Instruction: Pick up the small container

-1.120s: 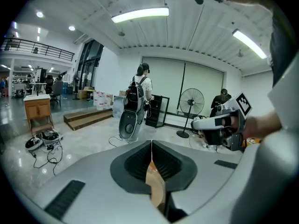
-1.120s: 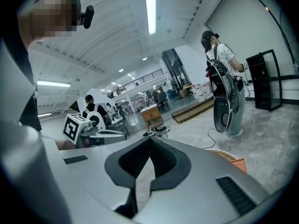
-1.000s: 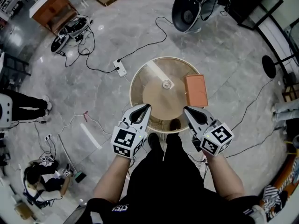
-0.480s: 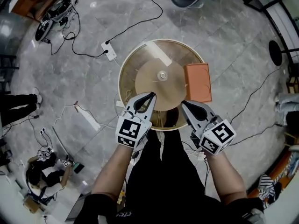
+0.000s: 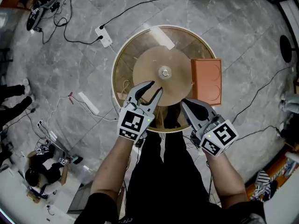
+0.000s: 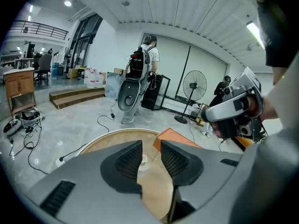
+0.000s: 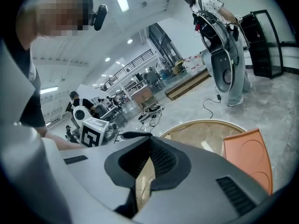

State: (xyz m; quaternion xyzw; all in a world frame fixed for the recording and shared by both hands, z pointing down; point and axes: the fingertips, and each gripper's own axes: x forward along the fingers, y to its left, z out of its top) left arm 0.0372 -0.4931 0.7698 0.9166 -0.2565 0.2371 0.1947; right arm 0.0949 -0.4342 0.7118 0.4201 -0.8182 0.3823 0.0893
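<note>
Left hand-held gripper point(image 5: 156, 87): jaws partly apart, just been opening, nothing between them, over near edge of round surface point(image 5: 122, 64) | right hand-held gripper point(image 5: 183, 102): jaws together, empty, near edge | orange container point(image 5: 206, 80): right edge of surface, clear of both.

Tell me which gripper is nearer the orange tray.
Right. The right gripper hovers just off the near corner of the orange tray; the left gripper, jaws just opening on nothing, is farther left over the table.
</note>
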